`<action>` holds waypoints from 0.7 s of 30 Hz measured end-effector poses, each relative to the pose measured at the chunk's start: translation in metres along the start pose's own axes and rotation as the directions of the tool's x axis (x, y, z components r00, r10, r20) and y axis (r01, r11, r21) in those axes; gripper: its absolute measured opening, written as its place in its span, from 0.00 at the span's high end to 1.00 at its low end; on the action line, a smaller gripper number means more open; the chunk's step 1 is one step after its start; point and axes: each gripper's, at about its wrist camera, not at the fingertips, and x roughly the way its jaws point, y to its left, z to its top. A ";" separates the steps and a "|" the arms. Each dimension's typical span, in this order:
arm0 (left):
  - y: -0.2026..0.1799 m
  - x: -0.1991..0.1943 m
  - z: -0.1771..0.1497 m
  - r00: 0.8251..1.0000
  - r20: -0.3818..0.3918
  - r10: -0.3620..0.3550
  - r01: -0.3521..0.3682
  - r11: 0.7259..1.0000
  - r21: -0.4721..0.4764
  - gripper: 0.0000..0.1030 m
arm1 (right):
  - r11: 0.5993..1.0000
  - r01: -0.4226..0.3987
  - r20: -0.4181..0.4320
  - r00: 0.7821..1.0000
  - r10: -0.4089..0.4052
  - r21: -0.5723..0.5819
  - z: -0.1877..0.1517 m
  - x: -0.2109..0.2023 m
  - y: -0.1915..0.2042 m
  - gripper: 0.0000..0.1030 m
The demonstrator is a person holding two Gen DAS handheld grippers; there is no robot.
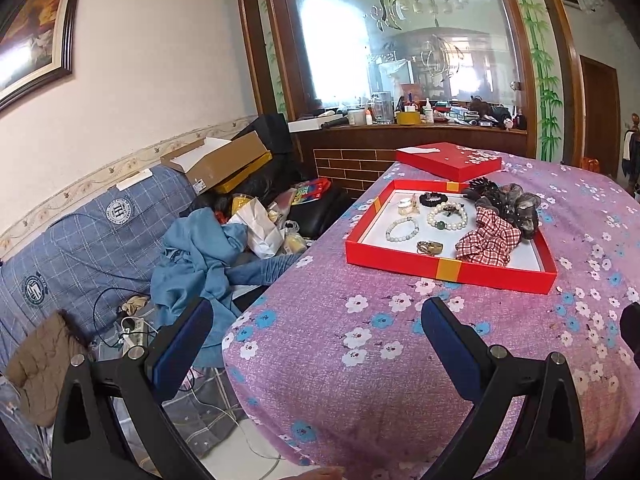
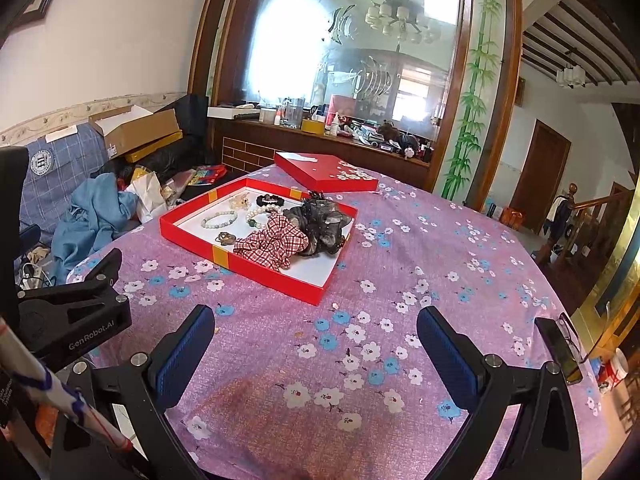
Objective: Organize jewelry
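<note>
Blue-padded fingers of the left gripper point(image 1: 316, 338) stand wide apart over the near edge of the table point(image 1: 344, 380), holding nothing; the left finger hangs out past the table edge above the cluttered sofa point(image 1: 80, 236). Beside it, the right gripper point(image 2: 316, 346) is spread just as wide, also empty, low over the purple flowered cloth point(image 2: 400, 300). Farther in on the table sits the red tray point(image 2: 256, 268), its white floor showing at the near corner. Inside it a checked scrunchie point(image 2: 272, 246) lies touching a grey scrunchie point(image 2: 320, 224), with a black hair claw point(image 1: 480, 184) at the far side just behind the grey one. Left of these sit a pearl bracelet point(image 1: 446, 216) with one green bead, a pale bead bracelet point(image 1: 402, 230), a black bracelet point(image 1: 434, 199), a gold ring-like piece point(image 1: 430, 247) near the front wall, and a small gold item point(image 1: 408, 205) toward the back; what that last one is I cannot make out. Just behind the tray rests the red lid point(image 1: 448, 162), tilted with one edge on the tray's far rim. At the table's right edge lies a phone point(image 2: 560, 350) with glasses point(image 2: 570, 334) beside it.
</note>
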 end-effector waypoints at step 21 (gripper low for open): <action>0.001 0.002 0.000 1.000 -0.004 0.021 -0.021 1.000 0.019 0.00 | 1.000 0.005 -0.017 1.000 -0.005 -0.003 -0.001 0.004 -0.002 0.00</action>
